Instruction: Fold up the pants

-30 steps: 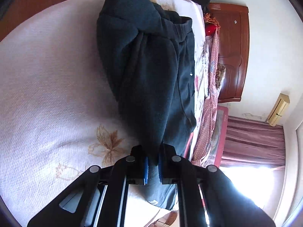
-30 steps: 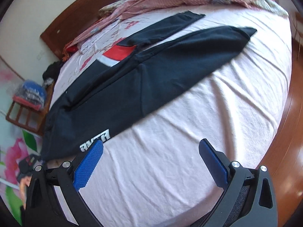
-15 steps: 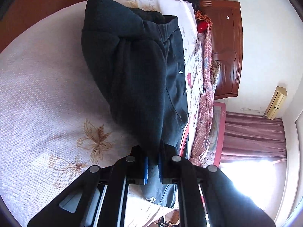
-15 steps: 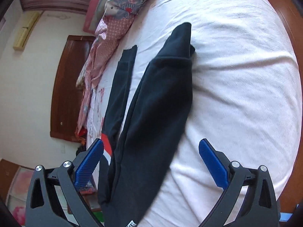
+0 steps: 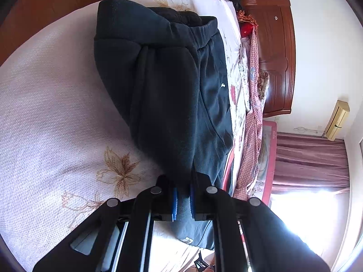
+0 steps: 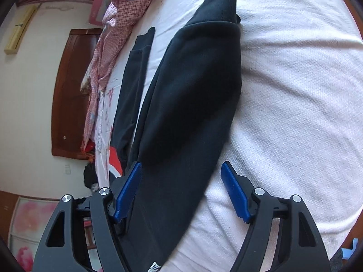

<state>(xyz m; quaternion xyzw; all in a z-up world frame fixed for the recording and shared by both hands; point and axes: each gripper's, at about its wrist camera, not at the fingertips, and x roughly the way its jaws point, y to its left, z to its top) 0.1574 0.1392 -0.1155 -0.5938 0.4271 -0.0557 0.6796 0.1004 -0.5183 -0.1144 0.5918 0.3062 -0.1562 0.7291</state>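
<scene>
Left tongs (image 5: pixel 182 198): blue pads pressed together on a bunched fold of the black sweatpants (image 5: pixel 172 95), gripped low on the fabric, waistband end away from the camera. Right tongs (image 6: pixel 181 190): pads wide apart, straddling the pant leg (image 6: pixel 192 104) without pinching it, one pad at either edge. Pants lie stretched along the white bedspread (image 6: pixel 295 113), doubled lengthwise, cuff at the far end. A second dark garment (image 6: pixel 133 79) lies just beside them.

Step, as judged: lengthwise fold made, cross fold being set up. Next move calls for the right tongs to close on the leg so both ends lift together toward the waistband, layers kept aligned.
</scene>
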